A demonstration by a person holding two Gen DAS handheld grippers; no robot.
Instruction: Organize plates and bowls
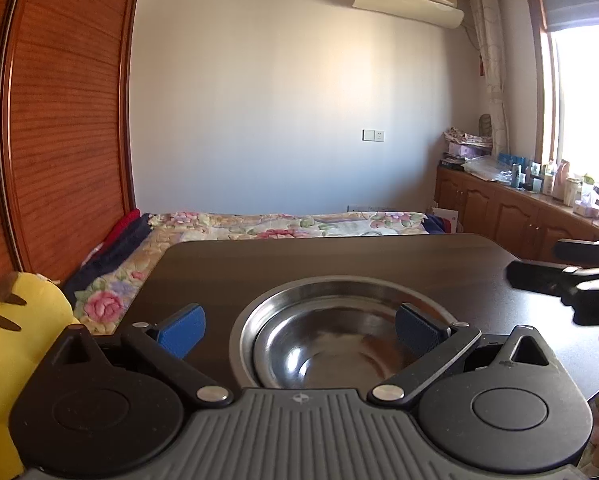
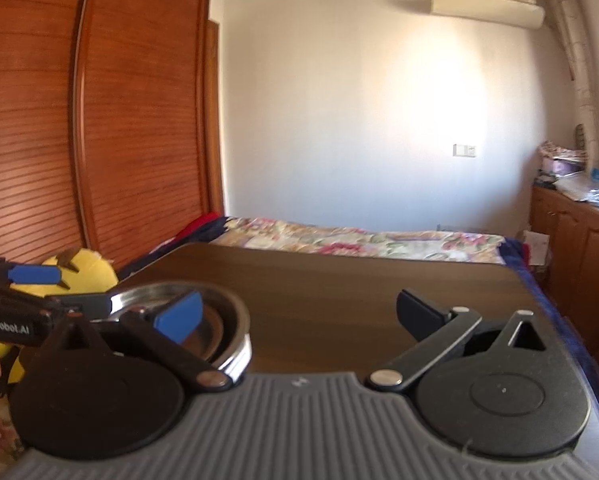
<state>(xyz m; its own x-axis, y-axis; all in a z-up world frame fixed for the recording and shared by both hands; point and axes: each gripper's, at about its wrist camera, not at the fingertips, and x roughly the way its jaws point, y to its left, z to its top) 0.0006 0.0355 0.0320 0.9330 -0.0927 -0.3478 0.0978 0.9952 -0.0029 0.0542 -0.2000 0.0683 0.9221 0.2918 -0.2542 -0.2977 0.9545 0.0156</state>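
Stainless steel bowl [image 1: 335, 332] sits nested in a plate [image 1: 243, 332] on the dark surface [image 1: 339, 256], straight ahead between the released left hand-held gripper [image 1: 299, 326]; right hand-held gripper [image 2: 299, 314] hangs spread, empty; stacking looks done; next, withdraw both cleanly.

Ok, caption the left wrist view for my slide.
Open left gripper poised over stacked stainless steel bowls on dark wooden table.

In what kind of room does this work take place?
Most likely a bedroom. A bed with a floral quilt lies behind the dark wooden table, a tall reddish-brown slatted wooden wardrobe lines the left wall, and a yellow plush toy sits beside the table.
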